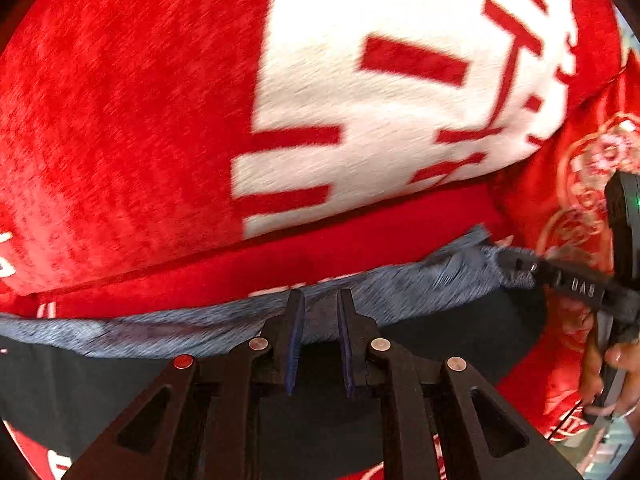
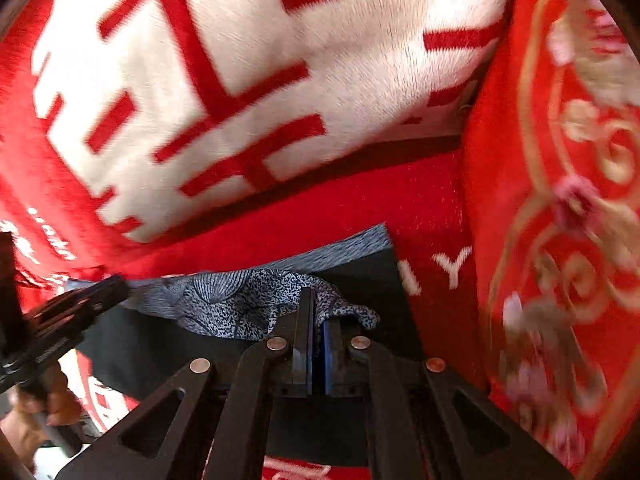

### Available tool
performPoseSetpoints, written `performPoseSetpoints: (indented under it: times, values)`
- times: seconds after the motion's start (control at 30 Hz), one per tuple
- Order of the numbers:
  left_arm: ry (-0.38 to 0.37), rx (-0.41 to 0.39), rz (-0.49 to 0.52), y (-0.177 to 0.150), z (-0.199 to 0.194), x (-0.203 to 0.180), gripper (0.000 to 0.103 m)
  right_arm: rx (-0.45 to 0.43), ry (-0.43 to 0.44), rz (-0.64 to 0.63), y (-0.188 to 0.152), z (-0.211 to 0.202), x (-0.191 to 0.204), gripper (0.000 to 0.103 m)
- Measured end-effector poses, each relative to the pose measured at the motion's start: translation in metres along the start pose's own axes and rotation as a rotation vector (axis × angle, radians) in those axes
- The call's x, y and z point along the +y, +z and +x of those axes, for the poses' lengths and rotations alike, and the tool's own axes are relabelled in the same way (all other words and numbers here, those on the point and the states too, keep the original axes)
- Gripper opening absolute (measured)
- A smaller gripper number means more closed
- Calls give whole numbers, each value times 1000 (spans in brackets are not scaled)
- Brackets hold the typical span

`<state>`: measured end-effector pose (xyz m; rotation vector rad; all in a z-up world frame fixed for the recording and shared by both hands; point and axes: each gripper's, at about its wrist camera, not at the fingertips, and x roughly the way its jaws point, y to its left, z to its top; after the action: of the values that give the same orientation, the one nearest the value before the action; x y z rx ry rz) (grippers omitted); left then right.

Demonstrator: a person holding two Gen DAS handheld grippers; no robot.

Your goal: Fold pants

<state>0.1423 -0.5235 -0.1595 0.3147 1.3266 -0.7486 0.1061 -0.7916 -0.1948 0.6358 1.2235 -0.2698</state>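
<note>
Red-and-white plush blanket (image 1: 120, 128) underneath: both grippers, left (image 1: 320, 300) and right (image 2: 318, 304), pinch dark blue-lined pants (image 2: 240, 300) mid-fold; next, lay flat.

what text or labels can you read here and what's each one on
"DAS" on the black right gripper, along its finger.
"Y" in white on the red plush blanket; letters beside it too blurred to read.
Large red strokes on the blanket's white patch: a character, cropped, unreadable.

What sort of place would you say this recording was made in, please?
Probably a home bedroom, though I cannot be sure: the pants lie on soft bedding, a plush red-and-white blanket beside a red floral quilt. No furniture or walls show.
</note>
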Motion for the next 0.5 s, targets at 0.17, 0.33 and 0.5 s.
performPoseSetpoints:
  times: [0.17,0.33,0.5]
  values:
    - [100,-41,35,-20,-6,8,78,-1,-5,-42,3,-3,6,32]
    - [188,48,102,-48,18,4,78,-98,6,-82,-1,-47,17,86]
    - [230,93,82,-66,37,14,78,-106,-1,-26,-40,-69,11,84]
